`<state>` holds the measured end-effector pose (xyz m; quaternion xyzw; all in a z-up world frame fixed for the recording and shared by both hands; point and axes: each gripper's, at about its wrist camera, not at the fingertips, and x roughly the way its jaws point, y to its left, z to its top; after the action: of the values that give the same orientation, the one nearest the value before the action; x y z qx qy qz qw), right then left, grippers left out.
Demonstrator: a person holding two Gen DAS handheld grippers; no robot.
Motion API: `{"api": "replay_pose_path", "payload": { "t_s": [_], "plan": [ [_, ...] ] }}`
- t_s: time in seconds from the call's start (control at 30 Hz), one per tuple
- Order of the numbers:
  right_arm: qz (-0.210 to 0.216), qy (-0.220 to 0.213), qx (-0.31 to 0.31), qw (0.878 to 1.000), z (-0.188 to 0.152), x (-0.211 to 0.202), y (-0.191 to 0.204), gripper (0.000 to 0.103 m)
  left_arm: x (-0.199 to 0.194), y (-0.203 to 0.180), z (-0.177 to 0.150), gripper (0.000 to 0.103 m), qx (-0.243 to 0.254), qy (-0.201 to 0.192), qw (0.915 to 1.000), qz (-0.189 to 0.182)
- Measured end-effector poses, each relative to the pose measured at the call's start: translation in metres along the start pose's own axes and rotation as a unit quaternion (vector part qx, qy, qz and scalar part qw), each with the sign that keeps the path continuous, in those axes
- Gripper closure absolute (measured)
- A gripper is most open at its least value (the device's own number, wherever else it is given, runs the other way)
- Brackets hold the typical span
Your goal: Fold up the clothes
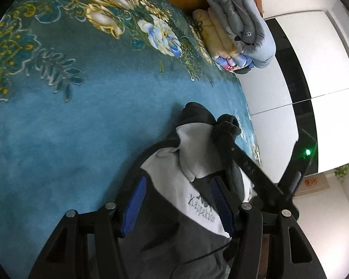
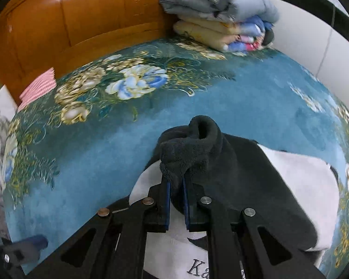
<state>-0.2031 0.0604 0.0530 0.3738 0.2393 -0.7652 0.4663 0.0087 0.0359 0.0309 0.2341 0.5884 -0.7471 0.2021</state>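
Note:
A black and white fleece garment with grey embroidered lettering lies on the blue floral bedspread. My left gripper is open, its blue pads on either side of the garment's white panel. My right gripper is shut on a dark fleece sleeve or cuff and holds it bunched above the garment's white part. In the left wrist view the right gripper shows as a black finger pinching that dark fabric.
A stack of folded quilts sits at the bed's far corner against the wooden headboard; it also shows in the left wrist view. A pink striped cloth lies by the headboard. A white wall borders the bed.

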Motion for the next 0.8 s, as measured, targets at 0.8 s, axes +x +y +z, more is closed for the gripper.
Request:
{"api": "replay_pose_path", "payload": {
  "t_s": [0.8],
  "plan": [
    [0.016,0.014,0.151,0.988,-0.059,-0.052,-0.173,0.065,0.150,-0.074,0.022,0.043,0.127,0.105,0.9854,0.042]
  ]
}}
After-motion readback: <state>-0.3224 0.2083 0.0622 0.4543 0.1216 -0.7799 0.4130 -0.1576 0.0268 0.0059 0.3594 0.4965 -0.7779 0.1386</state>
